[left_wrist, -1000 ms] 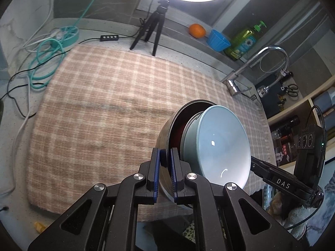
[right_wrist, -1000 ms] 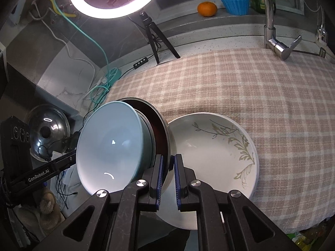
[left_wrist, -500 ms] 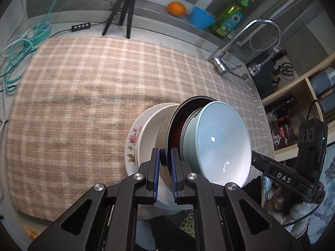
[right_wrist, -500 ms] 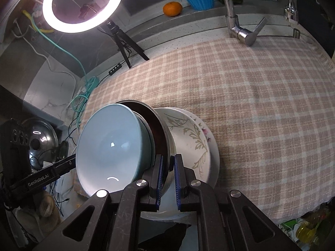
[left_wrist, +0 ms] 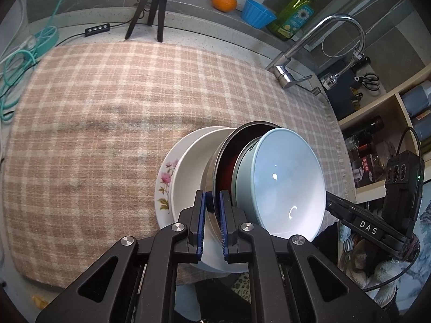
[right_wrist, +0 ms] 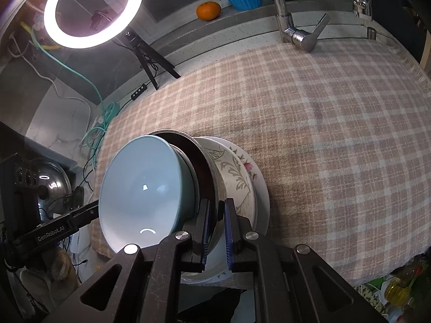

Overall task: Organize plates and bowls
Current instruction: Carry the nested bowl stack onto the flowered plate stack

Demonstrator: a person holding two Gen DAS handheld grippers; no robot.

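Note:
A light blue bowl (left_wrist: 280,183) sits nested in a steel bowl (left_wrist: 229,145) with a dark inside. My left gripper (left_wrist: 212,199) is shut on the steel bowl's near rim. From the opposite side, my right gripper (right_wrist: 216,210) is shut on the same steel bowl (right_wrist: 200,167), with the blue bowl (right_wrist: 142,188) to its left. The pair hangs tilted just over a white leaf-patterned deep plate (right_wrist: 231,172), which rests on a floral plate (right_wrist: 250,167) on the checked cloth (right_wrist: 323,134). Whether the steel bowl touches the deep plate (left_wrist: 188,172) is hidden.
At the back stand a ring light (right_wrist: 93,10) on a tripod (left_wrist: 150,5), an orange (left_wrist: 224,1), a blue cup (left_wrist: 257,13), a soap bottle (left_wrist: 295,17) and a faucet (left_wrist: 323,43). Teal cables (left_wrist: 16,62) lie left. A shelf (left_wrist: 377,134) is right.
Both grippers carried the nested bowls across the cloth and slightly down. The plates, absent from the left view a second ago, now lie right under the bowls. Both grips stayed shut.

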